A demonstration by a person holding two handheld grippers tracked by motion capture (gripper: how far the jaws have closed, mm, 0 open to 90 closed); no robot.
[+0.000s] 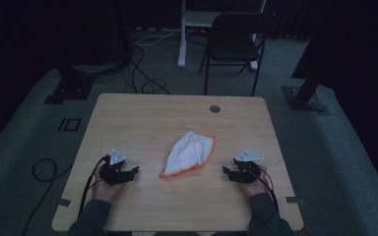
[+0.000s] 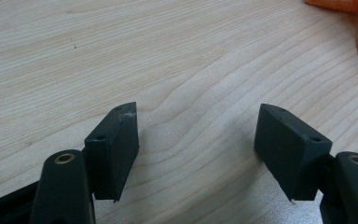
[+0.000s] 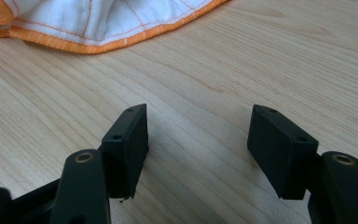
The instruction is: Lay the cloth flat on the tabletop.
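While the crumpled white cloth lies mid-frame on the bench, the left tool and right tool wait open and empty, so next they should reach its orange edge.

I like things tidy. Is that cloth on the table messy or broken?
A bit messy: the white cloth with orange edging lies crumpled and bunched, not flat, mid wooden table. No tear or spill shows. Both grippers, left and right, rest open beside it.

Dim room: grey carpet, black chair behind wooden table.
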